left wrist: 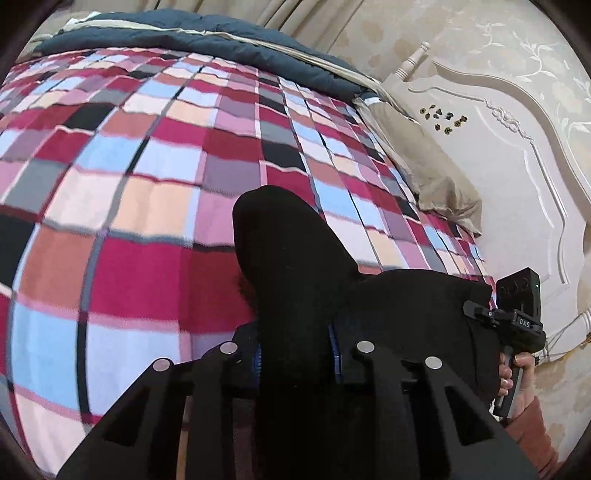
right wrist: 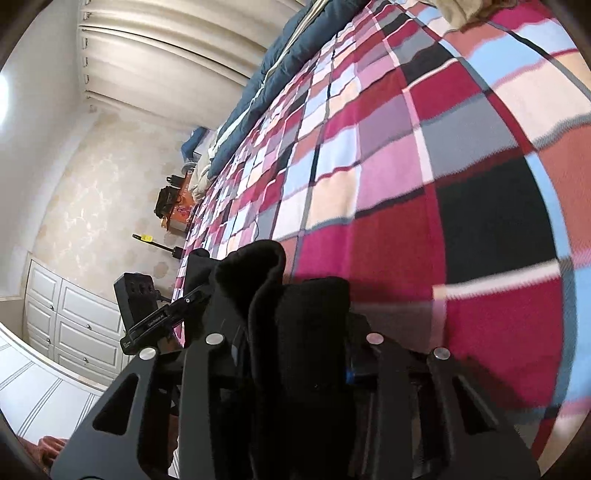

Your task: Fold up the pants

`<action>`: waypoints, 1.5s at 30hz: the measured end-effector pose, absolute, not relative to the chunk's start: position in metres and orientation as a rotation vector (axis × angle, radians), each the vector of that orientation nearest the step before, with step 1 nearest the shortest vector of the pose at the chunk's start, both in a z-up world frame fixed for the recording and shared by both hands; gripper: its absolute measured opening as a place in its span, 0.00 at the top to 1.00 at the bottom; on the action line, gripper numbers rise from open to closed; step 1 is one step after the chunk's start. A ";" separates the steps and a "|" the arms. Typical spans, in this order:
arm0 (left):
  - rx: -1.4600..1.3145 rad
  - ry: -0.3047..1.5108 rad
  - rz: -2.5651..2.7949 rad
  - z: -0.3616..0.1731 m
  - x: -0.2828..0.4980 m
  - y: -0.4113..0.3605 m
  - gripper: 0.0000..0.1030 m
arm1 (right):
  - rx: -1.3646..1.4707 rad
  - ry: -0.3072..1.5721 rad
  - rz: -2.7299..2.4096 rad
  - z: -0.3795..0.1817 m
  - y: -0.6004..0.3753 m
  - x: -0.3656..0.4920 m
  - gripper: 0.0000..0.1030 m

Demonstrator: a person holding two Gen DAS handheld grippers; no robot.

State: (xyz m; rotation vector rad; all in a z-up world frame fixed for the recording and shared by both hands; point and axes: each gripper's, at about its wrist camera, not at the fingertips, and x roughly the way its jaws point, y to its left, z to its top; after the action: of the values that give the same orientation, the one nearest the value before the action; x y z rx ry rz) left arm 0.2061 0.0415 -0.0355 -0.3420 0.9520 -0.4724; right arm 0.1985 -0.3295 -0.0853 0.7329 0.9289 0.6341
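The black pants (left wrist: 291, 266) hang bunched between the fingers of my left gripper (left wrist: 295, 354), which is shut on them and holds them above the checked bedspread (left wrist: 147, 177). In the right wrist view the same black pants (right wrist: 291, 314) are pinched in my right gripper (right wrist: 295, 365), also shut on the cloth. The right gripper's body (left wrist: 517, 314) with the person's hand shows at the right of the left wrist view; the left gripper's body (right wrist: 147, 314) shows at the left of the right wrist view. The fingertips are hidden by cloth.
A dark blue quilt (left wrist: 207, 33) lies along the far edge of the bed. A beige pillow (left wrist: 417, 158) rests against the cream headboard (left wrist: 498, 147). White cabinets (right wrist: 74, 325) and curtains (right wrist: 166, 48) stand beyond the bed.
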 end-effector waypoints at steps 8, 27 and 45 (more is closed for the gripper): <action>-0.332 0.940 -0.423 -0.031 0.245 0.054 0.74 | 0.735 0.923 0.639 -0.079 -0.312 0.242 0.67; -0.349 0.970 -0.408 -0.052 0.291 0.066 0.73 | 0.854 0.944 0.632 -0.108 -0.316 0.282 0.67; -0.406 0.979 -0.427 -0.056 0.290 0.072 0.61 | 0.884 0.939 0.632 -0.108 -0.318 0.272 0.62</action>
State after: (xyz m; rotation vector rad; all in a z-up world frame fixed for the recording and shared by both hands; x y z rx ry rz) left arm 0.2898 0.0723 -0.0556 -0.4065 0.9786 -0.4270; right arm 0.2722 -0.3179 -0.1083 0.8842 0.9386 0.6323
